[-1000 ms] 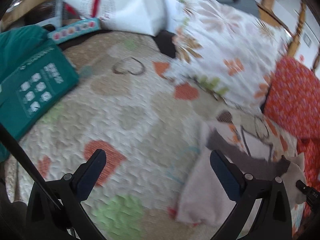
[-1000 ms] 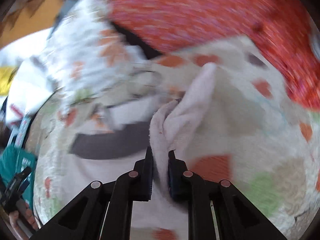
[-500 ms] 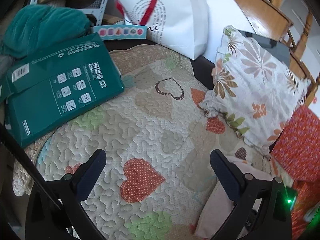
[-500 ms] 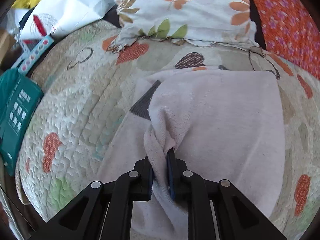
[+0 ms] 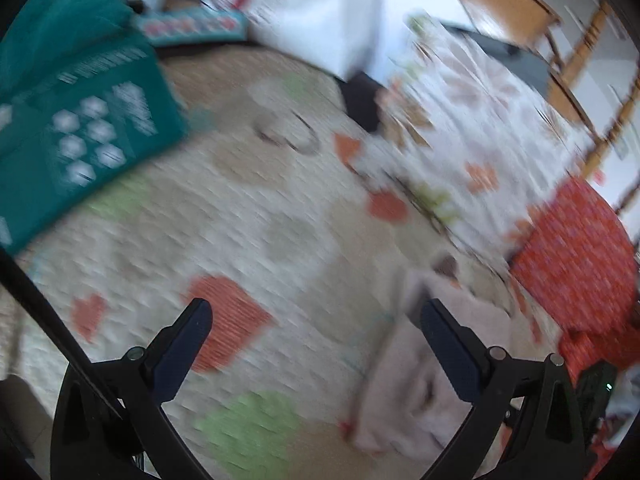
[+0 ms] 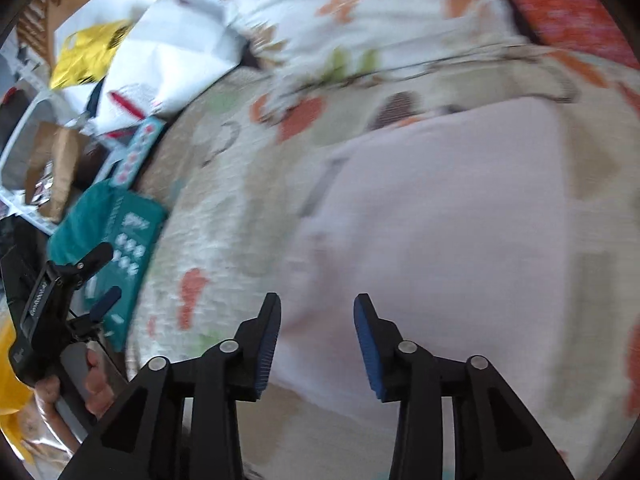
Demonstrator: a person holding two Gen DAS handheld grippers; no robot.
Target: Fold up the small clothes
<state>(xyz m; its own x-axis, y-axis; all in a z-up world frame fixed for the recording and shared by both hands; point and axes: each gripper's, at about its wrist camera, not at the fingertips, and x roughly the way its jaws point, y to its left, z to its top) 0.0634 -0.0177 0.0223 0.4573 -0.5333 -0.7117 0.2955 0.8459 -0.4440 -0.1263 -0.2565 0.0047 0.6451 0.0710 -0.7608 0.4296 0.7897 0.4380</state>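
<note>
- The cloth is a pale pink, soft, terry-looking piece. It lies flat on the quilt in a rough rectangle, seemingly doubled over, with a darker grey strip along its left edge. It sits toward the pillow end of the quilt, its far edge near the floral pillow.
- Seen from the right wrist, its long axis seems to run away from the camera toward the pillow. Motion blur makes the exact outline hard to fix.
- The right gripper hangs directly over the cloth's near edge. Its fingers are parted to a middling gap and hold nothing. This is the nearer tool by far.
- The left gripper is spread wide and empty. The cloth lies to its right, under the right finger, whose tip overlaps the cloth's left edge. The left finger is over bare quilt.
- My judgement: the next fold turns on that left edge. The left gripper would have to shift right to reach it, while the right gripper need only drop.
- The quilt is stitched and puffy, beige with orange, green and tan hearts. It should give under pressure, so pinching only the cloth and not the quilt may be tricky.
- Farther out, a teal package lies at the quilt's left edge. A white bag stands past the far edge, and a red patterned cushion sits to the right.
</note>
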